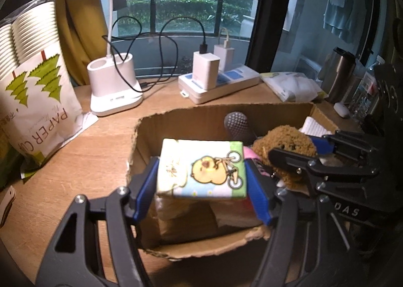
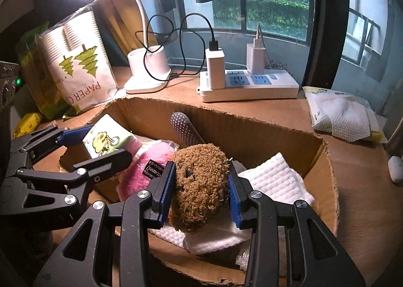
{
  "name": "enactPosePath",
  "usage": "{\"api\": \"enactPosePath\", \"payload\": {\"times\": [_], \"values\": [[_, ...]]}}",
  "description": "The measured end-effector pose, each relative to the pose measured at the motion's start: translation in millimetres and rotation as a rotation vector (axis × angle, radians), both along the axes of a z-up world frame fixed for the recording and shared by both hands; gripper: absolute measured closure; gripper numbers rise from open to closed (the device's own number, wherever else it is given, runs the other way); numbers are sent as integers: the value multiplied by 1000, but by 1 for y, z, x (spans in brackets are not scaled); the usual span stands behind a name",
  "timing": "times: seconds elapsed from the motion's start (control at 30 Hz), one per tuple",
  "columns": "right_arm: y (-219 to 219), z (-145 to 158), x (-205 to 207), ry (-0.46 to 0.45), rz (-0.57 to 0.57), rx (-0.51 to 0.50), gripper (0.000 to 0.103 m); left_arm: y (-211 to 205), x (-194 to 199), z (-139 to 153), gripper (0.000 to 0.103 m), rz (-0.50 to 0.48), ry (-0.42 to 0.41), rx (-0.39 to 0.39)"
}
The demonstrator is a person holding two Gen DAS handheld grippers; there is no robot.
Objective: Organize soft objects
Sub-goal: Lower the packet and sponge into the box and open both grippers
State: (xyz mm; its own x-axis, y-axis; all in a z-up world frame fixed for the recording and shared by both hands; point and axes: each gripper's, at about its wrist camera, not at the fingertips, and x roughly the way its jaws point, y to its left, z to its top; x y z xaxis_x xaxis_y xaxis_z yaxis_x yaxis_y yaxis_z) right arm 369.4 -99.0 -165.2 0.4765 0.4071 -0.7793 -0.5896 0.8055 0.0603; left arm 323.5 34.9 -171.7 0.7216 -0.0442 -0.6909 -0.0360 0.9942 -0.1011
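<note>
Left-wrist view, item one: left gripper [image 1: 201, 173], blue pads clamped on either flank of one tissue pack [image 1: 201, 168] printed with a yellow chick; pack held flat between the fingertips, long axis running pad to pad, hanging above the open cardboard box [image 1: 176, 115], its near-left part.
Item two, right-wrist view: right gripper [image 2: 200, 191], pads pressed into one brown plush toy [image 2: 199, 186]; toy squeezed between the fingertips, long axis running along the fingers, over the box's middle; whether its underside touches the white cloth [image 2: 272, 181] below, I cannot tell.
Governing relation, as a judgement: both loads sit directly over the box, so any release turns on going straight down from each set of tongs; left gripper lies just to the left of the right one, the two close but apart.
Contents counted: one pink plush [image 2: 148, 166], left of the right pads; one grey dotted glove finger [image 2: 183, 128], beyond them; white cloths, at least two, beneath and right.
Beyond the box: one power strip [image 2: 252, 85], two chargers, one lamp base [image 1: 113, 85], one paper-cup bag [image 1: 37, 90].
</note>
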Motion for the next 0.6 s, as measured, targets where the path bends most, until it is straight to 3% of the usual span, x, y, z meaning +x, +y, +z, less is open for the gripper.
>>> {"api": "enactPosePath", "payload": {"times": [0.3,0.4,0.6], "values": [[0,3,-3,-6,-6,1,56,-1,-1,3,35,12,14,-2],[-2,8,-5,-13,-6,5,50,0,-5,8,26,18,-4,-8],[-5,17,-12,-40,-12,4,46,2,-11,16,25,29,-24,-7]]}}
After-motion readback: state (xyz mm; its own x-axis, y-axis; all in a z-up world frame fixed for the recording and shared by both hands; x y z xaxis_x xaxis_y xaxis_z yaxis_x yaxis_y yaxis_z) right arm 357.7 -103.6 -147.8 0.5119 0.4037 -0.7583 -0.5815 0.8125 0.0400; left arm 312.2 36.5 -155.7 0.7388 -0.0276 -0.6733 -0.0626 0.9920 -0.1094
